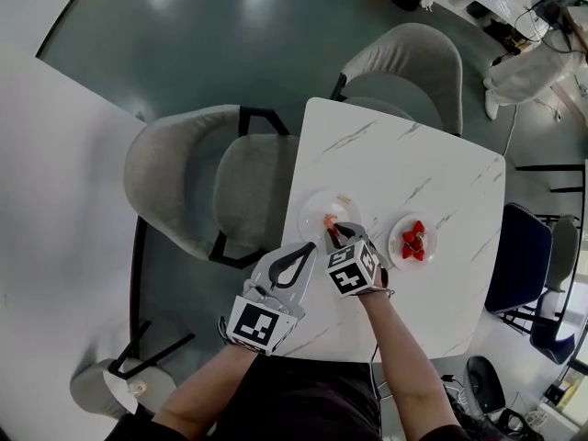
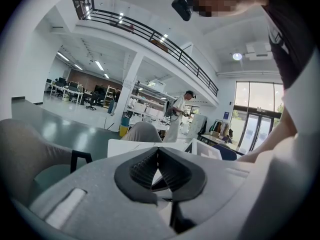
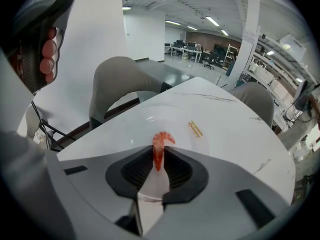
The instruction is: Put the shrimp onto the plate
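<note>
The shrimp (image 3: 160,140) is held upright between the ribbed pads of the right gripper (image 3: 159,153); the jaws are closed down to a narrow gap on its lower body, and its curled orange end is left standing above them; it is seen over the near part of the white plate (image 3: 150,115), though whether it touches the plate cannot be told. A small yellow label (image 3: 195,129) is seen lying on the plate, to the right of the shrimp and beyond it. In the head view the right gripper (image 1: 342,234) is reached over the near rim of the plate (image 1: 317,202), and the shrimp (image 1: 329,220) is seen as a small pink shape at the jaw tips. The left gripper (image 2: 158,151) is held clear of the plate; its jaws are brought together until the tips touch, and nothing is held between them; in the head view it (image 1: 305,249) is placed at the near left edge of the marble table (image 1: 395,154), just beside the right gripper. A second plate (image 1: 401,253) with red strawberries (image 1: 414,240) is set to the right of the first, apart from it. A grey chair (image 1: 193,177) is drawn up at the left of the table, and another (image 1: 413,58) at its far side.
</note>
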{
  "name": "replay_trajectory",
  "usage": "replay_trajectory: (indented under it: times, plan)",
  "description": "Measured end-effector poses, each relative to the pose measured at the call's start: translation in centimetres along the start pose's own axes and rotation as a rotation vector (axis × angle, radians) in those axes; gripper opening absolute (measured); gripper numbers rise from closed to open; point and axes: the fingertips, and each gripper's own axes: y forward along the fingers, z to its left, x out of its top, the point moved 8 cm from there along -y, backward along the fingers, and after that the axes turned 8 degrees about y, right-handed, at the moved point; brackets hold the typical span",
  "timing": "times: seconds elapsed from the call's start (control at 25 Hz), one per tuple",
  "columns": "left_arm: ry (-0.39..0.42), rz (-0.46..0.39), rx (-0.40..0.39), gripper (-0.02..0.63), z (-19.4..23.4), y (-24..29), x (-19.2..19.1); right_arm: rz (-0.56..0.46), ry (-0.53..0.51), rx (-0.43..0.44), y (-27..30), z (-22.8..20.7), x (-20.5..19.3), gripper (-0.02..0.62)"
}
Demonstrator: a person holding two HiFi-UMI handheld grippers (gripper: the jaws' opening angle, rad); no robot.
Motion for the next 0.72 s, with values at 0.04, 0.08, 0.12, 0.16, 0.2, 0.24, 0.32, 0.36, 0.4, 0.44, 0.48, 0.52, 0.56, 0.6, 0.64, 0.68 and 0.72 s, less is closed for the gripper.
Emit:
replay_trajectory:
  times: [0.04,0.08,0.12,0.16,0.2,0.24,0.32,0.36,0.4,0.44,0.48,0.52,0.56,0.6,0.64,0.68,0.72]
  plan:
    - [0.006,0.001,0.001,0.009,0.0,-0.1,0.1,0.001,0.005,0.007,0.0,0.0,0.0,0.059]
    - [0.014,0.001,0.002,0.009,0.0,-0.2,0.2,0.002,0.011,0.015,-0.1,-0.1,0.1,0.076]
    - [0.021,0.002,0.003,0.009,0.0,-0.4,0.2,0.002,0.014,0.020,-0.2,-0.1,0.1,0.086]
    - [0.028,0.004,0.003,0.009,-0.1,-0.5,0.3,-0.001,0.015,0.021,-0.5,-0.1,0.2,0.091]
    - [0.033,0.006,0.004,0.009,-0.2,-0.5,0.4,-0.008,0.013,0.019,-0.9,-0.2,0.3,0.092]
    - [0.035,0.009,0.005,0.009,-0.4,-0.6,0.5,-0.021,0.011,0.015,-1.4,-0.2,0.4,0.092]
    - [0.037,0.020,0.007,0.009,-0.8,-0.7,0.8,-0.060,0.014,0.012,-3.0,0.0,0.7,0.091]
    - [0.038,0.026,0.008,0.009,-1.1,-0.7,1.0,-0.087,0.019,0.016,-4.1,0.1,0.9,0.091]
    - [0.039,0.033,0.008,0.009,-1.5,-0.8,1.3,-0.123,0.026,0.021,-5.4,0.2,1.1,0.089]
    - [0.040,0.039,0.007,0.009,-1.9,-0.8,1.7,-0.165,0.036,0.028,-6.8,0.3,1.4,0.081]
    - [0.041,0.044,0.004,0.009,-2.4,-0.9,2.2,-0.213,0.049,0.035,-8.4,0.3,1.7,0.046]
    - [0.041,0.048,0.000,0.009,-2.9,-0.9,2.7,-0.264,0.064,0.043,-10.0,0.4,2.0,0.027]
    - [0.038,0.050,-0.004,0.009,-3.5,-1.0,3.2,-0.314,0.083,0.053,-11.7,0.5,2.3,0.015]
    - [0.034,0.050,-0.009,0.009,-4.0,-1.1,3.8,-0.365,0.103,0.066,-13.5,0.5,2.6,0.003]
    - [0.031,0.050,-0.013,0.009,-4.7,-1.3,4.5,-0.415,0.124,0.080,-15.2,0.6,2.9,0.003]
    - [0.028,0.049,-0.017,0.009,-5.3,-1.5,5.1,-0.464,0.144,0.094,-16.9,0.6,3.2,0.003]
    - [0.026,0.047,-0.022,0.009,-6.0,-1.7,5.8,-0.510,0.162,0.106,-18.6,0.5,3.4,0.003]
